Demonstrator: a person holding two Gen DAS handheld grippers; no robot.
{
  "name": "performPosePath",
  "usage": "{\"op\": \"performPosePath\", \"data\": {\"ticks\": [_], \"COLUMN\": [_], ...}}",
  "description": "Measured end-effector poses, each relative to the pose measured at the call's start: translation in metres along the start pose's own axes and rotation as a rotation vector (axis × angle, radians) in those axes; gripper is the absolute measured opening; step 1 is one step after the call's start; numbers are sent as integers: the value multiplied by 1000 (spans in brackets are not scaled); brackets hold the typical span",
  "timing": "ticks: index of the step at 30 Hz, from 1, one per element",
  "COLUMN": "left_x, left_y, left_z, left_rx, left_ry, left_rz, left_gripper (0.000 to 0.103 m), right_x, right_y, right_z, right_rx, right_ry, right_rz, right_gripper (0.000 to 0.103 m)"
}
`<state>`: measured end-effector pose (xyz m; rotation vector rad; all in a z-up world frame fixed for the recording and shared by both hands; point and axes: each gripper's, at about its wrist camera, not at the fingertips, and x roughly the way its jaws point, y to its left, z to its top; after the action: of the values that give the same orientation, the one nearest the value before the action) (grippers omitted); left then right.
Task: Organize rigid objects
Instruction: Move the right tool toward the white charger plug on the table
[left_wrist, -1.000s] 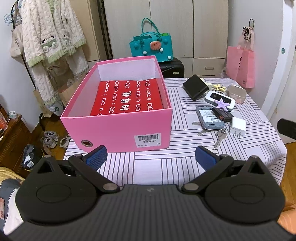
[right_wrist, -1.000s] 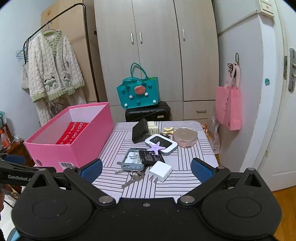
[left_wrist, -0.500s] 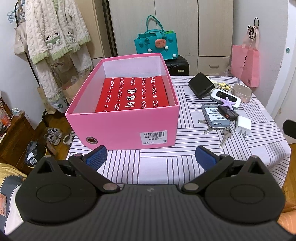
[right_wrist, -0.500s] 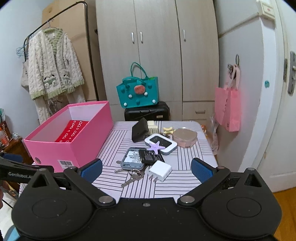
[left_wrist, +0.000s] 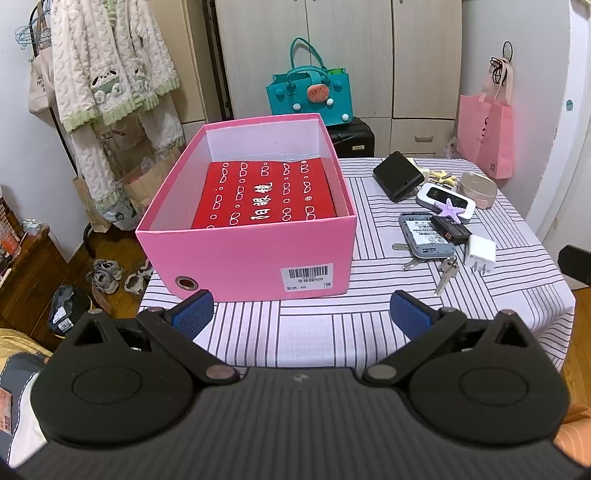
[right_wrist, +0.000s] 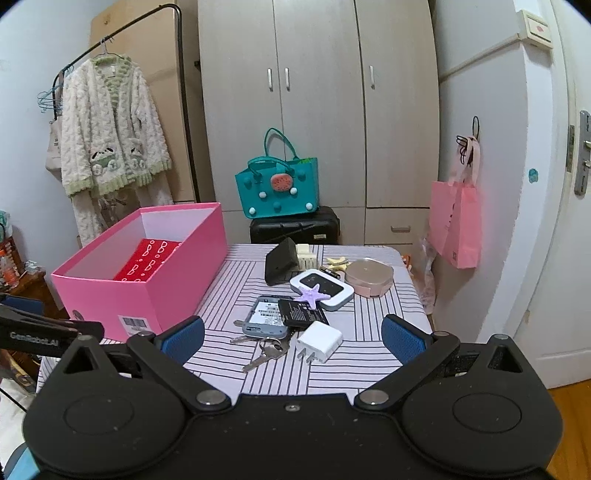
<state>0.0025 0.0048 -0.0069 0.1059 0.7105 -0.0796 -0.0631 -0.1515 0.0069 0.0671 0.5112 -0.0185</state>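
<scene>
Both my left tongs (left_wrist: 300, 309) and right tongs (right_wrist: 292, 336) hang spread and empty. The white charger (right_wrist: 320, 341) overlaps the keys (right_wrist: 266, 352) beside the pink box (left_wrist: 243, 254) — a careless pinch could drag both.

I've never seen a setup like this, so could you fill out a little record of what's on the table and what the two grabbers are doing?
container: pink box, open, on the striped table
inside it: red box
loose items beside it: white charger, keys, purple starfish, black wallet, round pink case
left gripper: open, empty, facing the pink box
right gripper: open, empty, facing the loose items
</scene>
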Motion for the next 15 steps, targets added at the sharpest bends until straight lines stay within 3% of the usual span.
{"op": "performPosePath", "data": {"ticks": [15], "left_x": [10], "left_y": [3], "left_z": [3], "left_rx": [-17], "left_ry": [21], "left_rz": [-39], "left_gripper": [100], "right_x": [7], "right_y": [1], "right_z": [0], "right_rx": [7], "right_ry": [2], "right_rz": [30], "right_gripper": [103]}}
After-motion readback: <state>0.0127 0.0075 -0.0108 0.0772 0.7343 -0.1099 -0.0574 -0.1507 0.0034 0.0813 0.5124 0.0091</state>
